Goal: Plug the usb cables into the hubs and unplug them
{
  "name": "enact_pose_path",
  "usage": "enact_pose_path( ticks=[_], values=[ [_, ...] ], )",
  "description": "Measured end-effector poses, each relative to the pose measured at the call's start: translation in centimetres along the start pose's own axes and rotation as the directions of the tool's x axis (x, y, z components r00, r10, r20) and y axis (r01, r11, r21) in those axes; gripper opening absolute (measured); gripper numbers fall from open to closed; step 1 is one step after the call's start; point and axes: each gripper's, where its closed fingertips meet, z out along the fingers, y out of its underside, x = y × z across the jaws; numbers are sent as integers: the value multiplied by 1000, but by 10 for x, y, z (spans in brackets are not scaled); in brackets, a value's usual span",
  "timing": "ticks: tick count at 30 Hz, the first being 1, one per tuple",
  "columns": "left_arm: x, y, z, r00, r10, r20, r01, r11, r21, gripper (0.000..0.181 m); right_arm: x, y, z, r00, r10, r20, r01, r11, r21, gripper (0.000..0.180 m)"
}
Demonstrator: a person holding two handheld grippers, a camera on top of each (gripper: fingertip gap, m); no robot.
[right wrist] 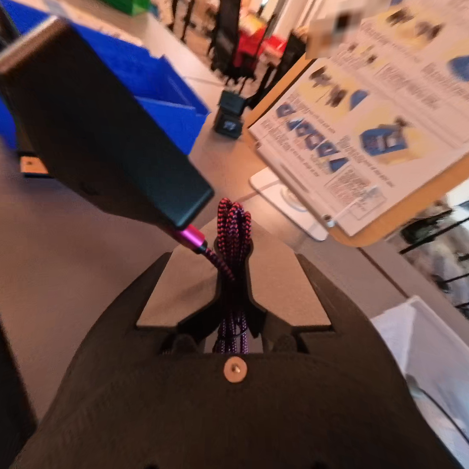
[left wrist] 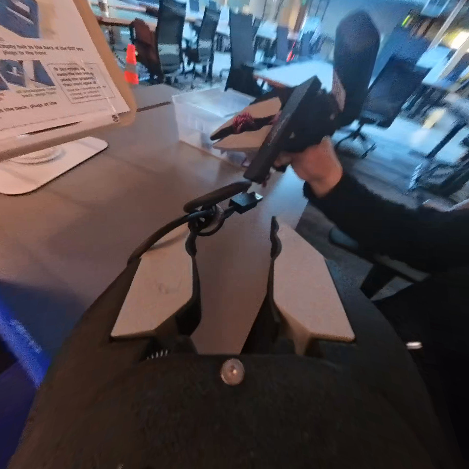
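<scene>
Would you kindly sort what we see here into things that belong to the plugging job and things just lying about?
Belonging to the job:
- black hub, hanging from its plugged-in cable
- pink braided cable, bundled in the right gripper
- black USB cable, its plug free
- left gripper, jaws apart

Just lying about:
- instruction board
- blue bin
- clear box
- orange cone

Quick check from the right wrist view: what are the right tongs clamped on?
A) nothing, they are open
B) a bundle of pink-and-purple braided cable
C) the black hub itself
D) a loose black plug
B: the right tongs are shut on the braided cable, whose pink plug sits in the black hub.
</scene>
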Motion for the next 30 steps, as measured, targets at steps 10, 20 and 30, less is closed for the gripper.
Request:
enact_pose_path(
  ticks=[10,20,30],
  values=[
    [-43,-2,-72,967,39,252,-34,999,-25,60,-14,58,9,971,184,150,-130,942,-311,5],
    [11,-14,18,962,251,108,-259,964,68,56,-63,12,-13,916,146,374,-84,981,-176,6],
    [44,10,62,783,619,61,-613,784,-98,9,-89,8,-21,931,-98,352,174,966,-193,6]
  ],
)
